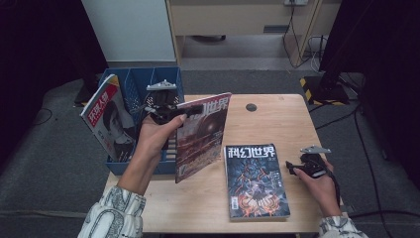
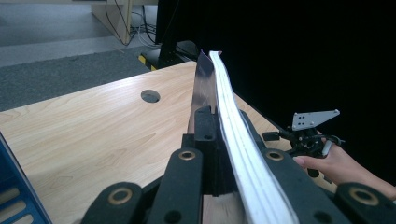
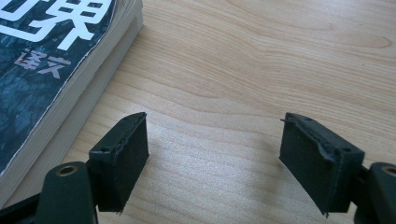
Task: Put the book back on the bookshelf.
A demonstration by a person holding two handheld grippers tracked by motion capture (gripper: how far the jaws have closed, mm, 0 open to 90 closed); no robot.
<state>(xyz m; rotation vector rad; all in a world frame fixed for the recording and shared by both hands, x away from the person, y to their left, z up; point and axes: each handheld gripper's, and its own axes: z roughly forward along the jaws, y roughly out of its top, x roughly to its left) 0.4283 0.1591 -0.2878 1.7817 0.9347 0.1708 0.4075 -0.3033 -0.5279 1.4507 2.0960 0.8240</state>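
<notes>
My left gripper (image 1: 190, 111) is shut on the top edge of a red-covered magazine (image 1: 200, 136), which it holds upright above the table next to the blue file rack (image 1: 141, 84). In the left gripper view the magazine (image 2: 226, 116) runs edge-on between the jaws of that gripper (image 2: 217, 140). A second magazine with a dark blue cover (image 1: 255, 179) lies flat on the table. My right gripper (image 1: 291, 167) rests open just right of it, low over the wood. In the right gripper view the gripper (image 3: 212, 154) has bare table between its fingers, and the flat magazine (image 3: 51, 51) lies to the left.
The blue file rack holds another magazine with a red and white cover (image 1: 106, 119), leaning at its left side. The wooden table (image 1: 277, 119) has a round cable hole (image 1: 251, 107) near its far edge. Cables and dark stands lie on the floor beyond.
</notes>
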